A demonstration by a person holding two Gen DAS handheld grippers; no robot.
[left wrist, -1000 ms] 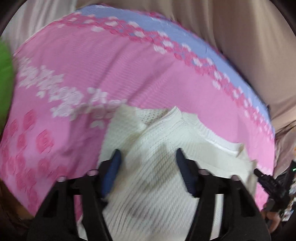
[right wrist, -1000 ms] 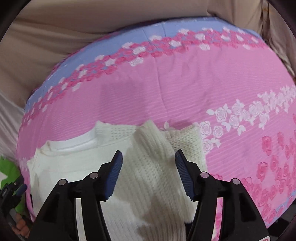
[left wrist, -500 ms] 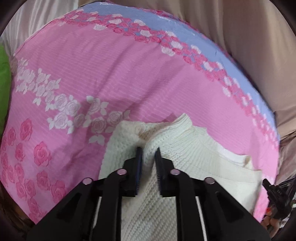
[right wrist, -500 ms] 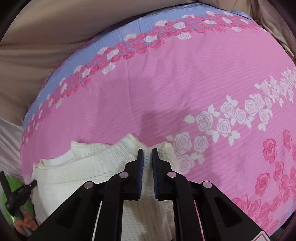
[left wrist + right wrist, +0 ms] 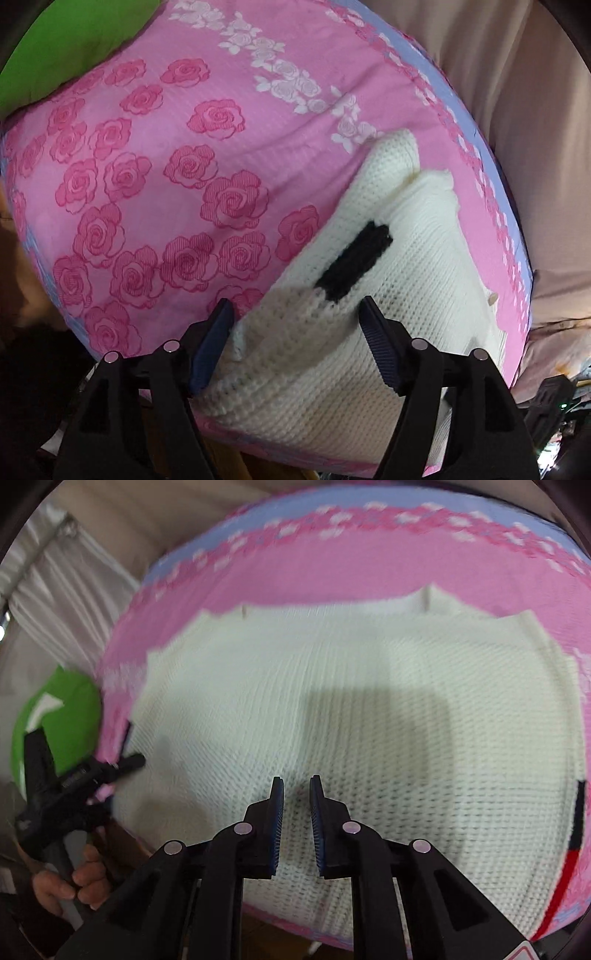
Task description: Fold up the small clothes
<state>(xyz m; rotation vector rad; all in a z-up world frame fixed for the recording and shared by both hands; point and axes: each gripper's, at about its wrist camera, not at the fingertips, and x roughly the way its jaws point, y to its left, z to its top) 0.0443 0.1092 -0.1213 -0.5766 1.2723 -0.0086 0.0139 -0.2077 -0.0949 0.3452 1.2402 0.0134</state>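
A small cream knitted sweater with a black knitted stripe lies folded on the pink rose-patterned bedsheet. My left gripper is open, its jaws straddling the sweater's near left corner. In the right wrist view the sweater fills the middle, blurred. My right gripper hovers over its near part with jaws nearly together and nothing visibly between them. The left gripper shows at the sweater's left edge there, held by a hand.
A green cushion lies at the sheet's far left and also shows in the right wrist view. Beige fabric borders the sheet on the far side. The bed's near edge runs just below the sweater.
Both grippers shut on the sweater's far corners and carried them toward the near edge, folding it. The left gripper has opened and let go; the right one stays nearly shut.
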